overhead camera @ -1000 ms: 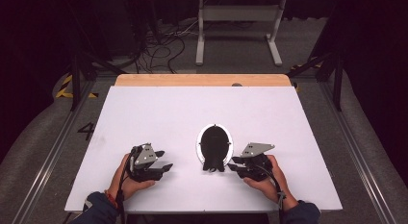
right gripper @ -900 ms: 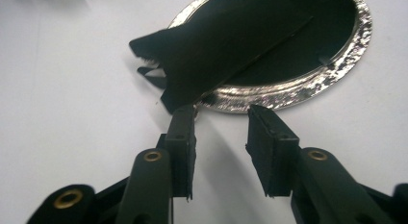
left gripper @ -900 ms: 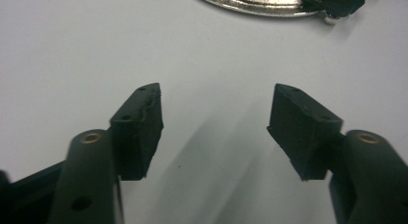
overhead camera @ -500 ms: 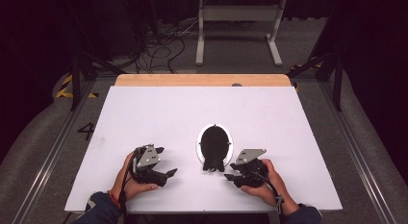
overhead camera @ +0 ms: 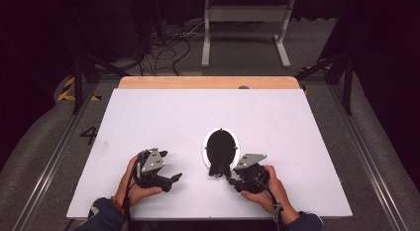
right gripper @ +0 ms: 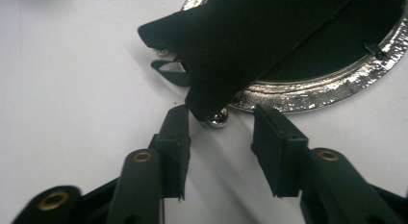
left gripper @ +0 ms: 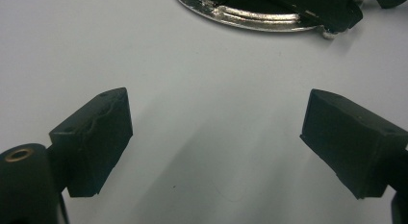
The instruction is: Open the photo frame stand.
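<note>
An oval frame (overhead camera: 220, 146) with a shiny silver rim (right gripper: 332, 87) lies flat on the white table (overhead camera: 277, 122), black back up. A black stand flap (right gripper: 250, 41) sticks out over its near end, with a small silver ball (right gripper: 219, 117) under the flap's corner. My right gripper (right gripper: 219, 132) (overhead camera: 231, 177) is open, one jaw on each side of that ball and touching nothing. My left gripper (left gripper: 216, 142) (overhead camera: 174, 178) is open over bare table to the left of the frame, jaws wide apart. The frame's rim (left gripper: 250, 17) shows at the top of the left gripper view.
A wooden strip (overhead camera: 208, 83) runs along the table's far edge. Beyond it, on the floor, are cables (overhead camera: 168, 47) and a white metal stand (overhead camera: 245, 23). Metal rails (overhead camera: 54, 156) flank the table. Bare white surface lies on every side of the frame.
Both hands slid slightly toward the table's front edge. The right gripper moved left, up to the flap's lower corner. The left gripper's jaws now point right toward the frame.
</note>
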`<state>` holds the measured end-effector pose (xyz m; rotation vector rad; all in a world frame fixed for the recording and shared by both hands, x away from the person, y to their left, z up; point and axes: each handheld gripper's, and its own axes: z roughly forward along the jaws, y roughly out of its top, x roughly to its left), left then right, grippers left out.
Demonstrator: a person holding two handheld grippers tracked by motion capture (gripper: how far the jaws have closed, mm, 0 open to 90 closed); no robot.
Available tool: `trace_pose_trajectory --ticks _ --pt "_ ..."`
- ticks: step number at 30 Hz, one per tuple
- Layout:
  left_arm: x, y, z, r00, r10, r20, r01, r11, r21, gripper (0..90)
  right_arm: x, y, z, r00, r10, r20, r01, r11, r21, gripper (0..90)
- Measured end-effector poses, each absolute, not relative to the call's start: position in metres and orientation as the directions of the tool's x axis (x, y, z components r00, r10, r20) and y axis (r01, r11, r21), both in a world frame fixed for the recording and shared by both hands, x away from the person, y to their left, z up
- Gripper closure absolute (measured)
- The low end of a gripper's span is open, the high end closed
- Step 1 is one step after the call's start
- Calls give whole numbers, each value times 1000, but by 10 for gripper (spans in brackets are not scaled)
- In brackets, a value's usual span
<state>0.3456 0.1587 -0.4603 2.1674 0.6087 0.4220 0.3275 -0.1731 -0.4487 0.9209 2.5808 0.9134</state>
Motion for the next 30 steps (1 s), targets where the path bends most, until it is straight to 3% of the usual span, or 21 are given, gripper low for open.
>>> trace_pose_trajectory --ticks 4,15,20,23,27,30 --pt "344 159 -460 826 556 88 281 -543 791 113 328 -174 -448 -765 643 -33 480 604 637 655" --pt "345 157 -462 824 559 89 290 -552 782 120 331 -177 -451 -756 653 47 508 539 672 706" --pt "348 156 -463 812 578 85 306 -545 780 129 338 -186 -450 -750 641 165 543 454 707 642" --pt "350 154 -463 801 593 82 319 -539 780 145 342 -186 -451 -747 623 232 564 409 717 558" --pt "353 150 -462 804 590 69 324 -533 782 154 347 -187 -453 -726 625 287 596 364 716 527" --pt "358 144 -462 814 577 63 326 -544 773 165 359 -192 -455 -681 617 394 655 273 705 488"
